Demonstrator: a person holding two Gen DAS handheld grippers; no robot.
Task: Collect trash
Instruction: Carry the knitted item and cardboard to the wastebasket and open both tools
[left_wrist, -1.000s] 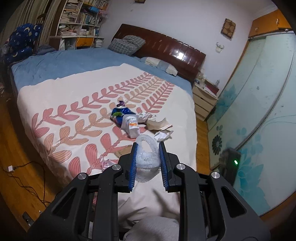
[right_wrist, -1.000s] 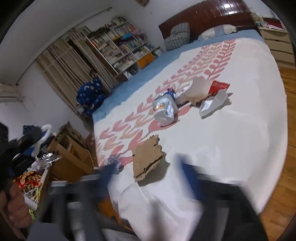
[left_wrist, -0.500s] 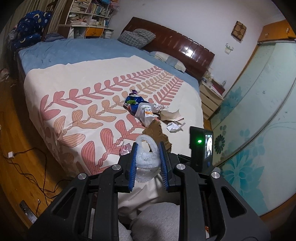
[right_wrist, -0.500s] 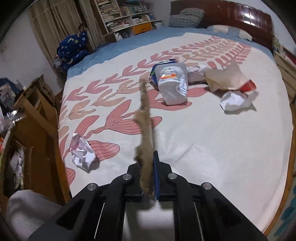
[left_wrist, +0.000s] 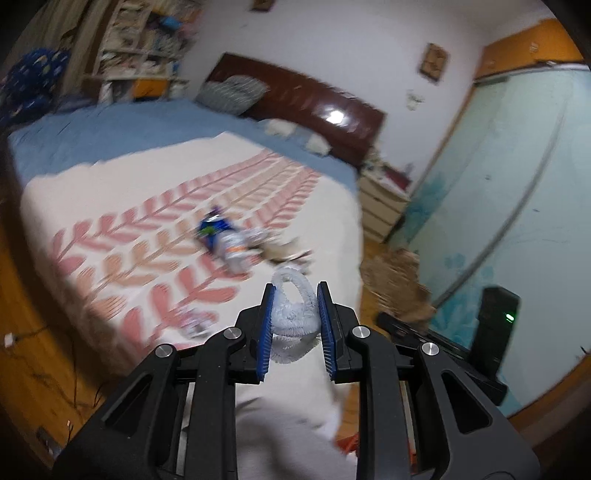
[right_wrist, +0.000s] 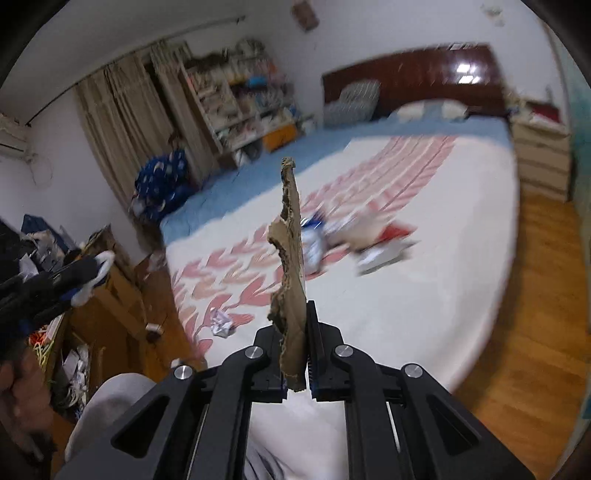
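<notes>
The left gripper (left_wrist: 294, 321) has its blue-padded fingers (left_wrist: 266, 325) closed on a white fuzzy looped cord (left_wrist: 293, 314), whose arch stands up above the fingertips. The right gripper (right_wrist: 295, 354) pinches a torn piece of brown corrugated cardboard (right_wrist: 291, 266) by its lower end; the piece stands nearly upright, edge-on to the right wrist camera, lifted clear of the bed. In the left wrist view the same cardboard (left_wrist: 397, 280) shows to the right, past the bed's corner and over the wooden floor (right_wrist: 535, 332). On the cream bedspread with pink leaf pattern (right_wrist: 424, 266) a blurred cluster of trash (right_wrist: 351, 240) lies near the middle: a blue wrapper, a white plastic container, tan paper and a red scrap, all close together. A crumpled white paper ball (right_wrist: 221, 323) sits apart, near the bed's near-left edge. A dark red wooden headboard (right_wrist: 413, 77) stands behind the pillows.
</notes>
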